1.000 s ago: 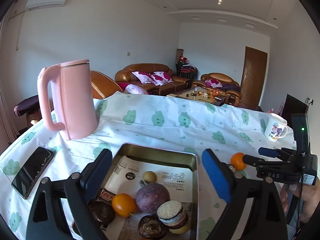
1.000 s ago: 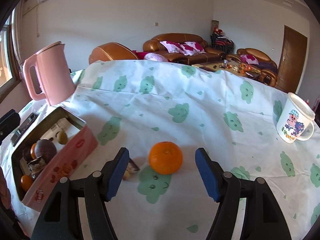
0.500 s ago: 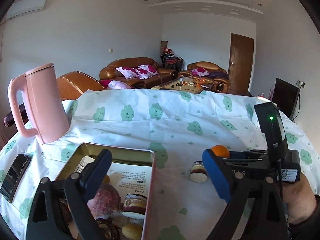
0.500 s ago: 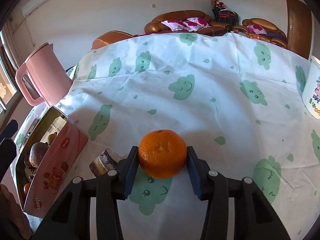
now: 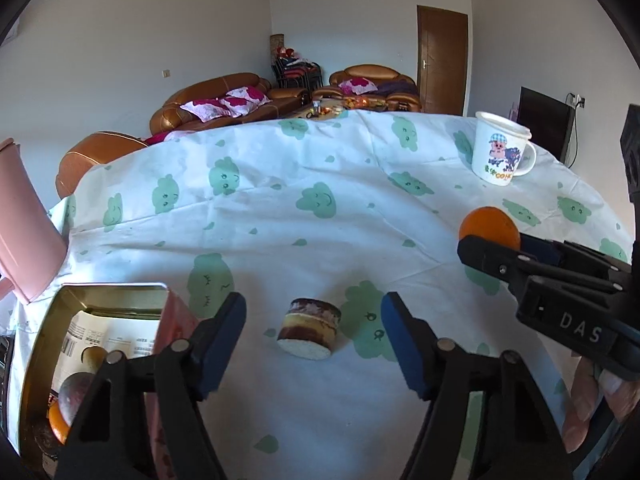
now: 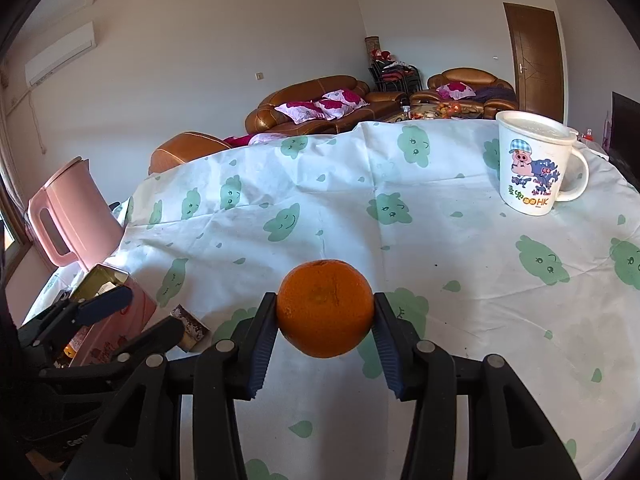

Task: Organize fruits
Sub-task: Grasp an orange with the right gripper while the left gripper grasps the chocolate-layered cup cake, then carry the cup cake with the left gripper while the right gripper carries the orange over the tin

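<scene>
Right wrist view: the orange (image 6: 325, 307) is clamped between the jaws of the right gripper (image 6: 325, 334), lifted above the tablecloth (image 6: 440, 248). The left gripper (image 5: 313, 340) is held level with jaws apart around a small cake (image 5: 309, 328); the tin box (image 5: 48, 328) is beside it.

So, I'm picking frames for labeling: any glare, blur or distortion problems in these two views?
Left wrist view: strong fisheye bending, dark corner vignette; sunlight washes the tablecloth, the cake piece casts a soft shadow; pink kettle cut off at the edge. Right wrist view: same bending and vignette; the orange in the right gripper is sharp, the mug is bright but readable.
</scene>
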Demonstrator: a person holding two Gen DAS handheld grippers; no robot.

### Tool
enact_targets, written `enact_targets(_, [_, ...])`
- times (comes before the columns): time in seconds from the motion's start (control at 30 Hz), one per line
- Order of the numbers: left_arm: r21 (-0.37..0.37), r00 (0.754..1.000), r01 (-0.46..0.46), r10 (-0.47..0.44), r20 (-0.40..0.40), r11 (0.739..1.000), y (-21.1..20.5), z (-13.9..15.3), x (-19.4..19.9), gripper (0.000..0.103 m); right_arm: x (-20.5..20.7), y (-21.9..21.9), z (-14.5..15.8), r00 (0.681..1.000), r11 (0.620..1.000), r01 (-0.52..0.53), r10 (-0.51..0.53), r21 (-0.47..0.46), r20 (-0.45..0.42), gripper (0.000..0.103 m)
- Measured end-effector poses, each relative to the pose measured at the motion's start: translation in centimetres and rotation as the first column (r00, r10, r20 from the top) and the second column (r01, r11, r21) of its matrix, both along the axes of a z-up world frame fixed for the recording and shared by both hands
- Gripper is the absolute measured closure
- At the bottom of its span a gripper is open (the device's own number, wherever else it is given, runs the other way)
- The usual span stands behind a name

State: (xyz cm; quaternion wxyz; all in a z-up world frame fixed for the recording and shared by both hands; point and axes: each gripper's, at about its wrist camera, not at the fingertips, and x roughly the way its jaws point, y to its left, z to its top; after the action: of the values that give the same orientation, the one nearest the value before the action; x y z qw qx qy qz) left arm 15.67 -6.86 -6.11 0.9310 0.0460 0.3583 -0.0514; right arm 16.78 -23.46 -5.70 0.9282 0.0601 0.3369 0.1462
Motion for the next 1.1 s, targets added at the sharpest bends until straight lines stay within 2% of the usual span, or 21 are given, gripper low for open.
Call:
enact_targets(0.03, [0.000,1.000,0.000,0.000,-0.018,1.000,-0.2,-0.4,0.5,0.036,0.0,0.1,0.0,1.000,1.000,-0.007,0.007,-0.004,0.001,0.055])
enact_targets(0.1, [0.011,0.999,0.004,-0.003,-0.049,1.000,-0.5,-1.1,1.3,0.051,-0.1,0.4,0.1,1.000,1.000,-0.021,0.021,-0.019,0.002,0.055])
enact_targets(0.17, [0.001,0.996,-0.008,0.008,-0.085,1.000,-0.3,-1.6,1.8,0.054,-0.1,0.6,0.0,1.000,0.999,-0.026,0.026,-0.028,0.003,0.055])
enact_targets(0.23, [-0.003,0.997,-0.002,0.002,-0.076,1.000,-0.1,-1.5,1.7,0.064,-0.1,0.7,-0.1,1.000,0.999,-0.026,0.026,-0.030,-0.001,0.055])
enact_targets(0.37, [-0.029,0.998,0.010,-0.012,-0.054,1.000,0.1,-1.2,1.4,0.065,-0.3,0.5,0.1,0.999,0.999,-0.037,0.037,-0.017,0.019,0.055])
enact_targets(0.7, [-0.077,0.997,-0.012,0.017,0.070,0.997,1.3,0.4,-0.2,0.066,-2.1,0.6,1.2,0.988,0.997,-0.083,0.082,0.003,0.128,0.055])
enact_targets(0.87, [-0.108,0.993,-0.008,0.020,0.117,0.994,1.8,0.9,-1.0,0.066,-3.0,0.8,1.7,0.978,0.995,-0.100,0.098,-0.001,0.184,0.055])
enact_targets(1.1, [-0.114,0.979,-0.009,0.032,0.202,0.993,2.1,1.7,-2.3,0.066,-3.5,0.7,1.9,0.970,0.993,-0.120,0.115,0.010,0.214,0.055])
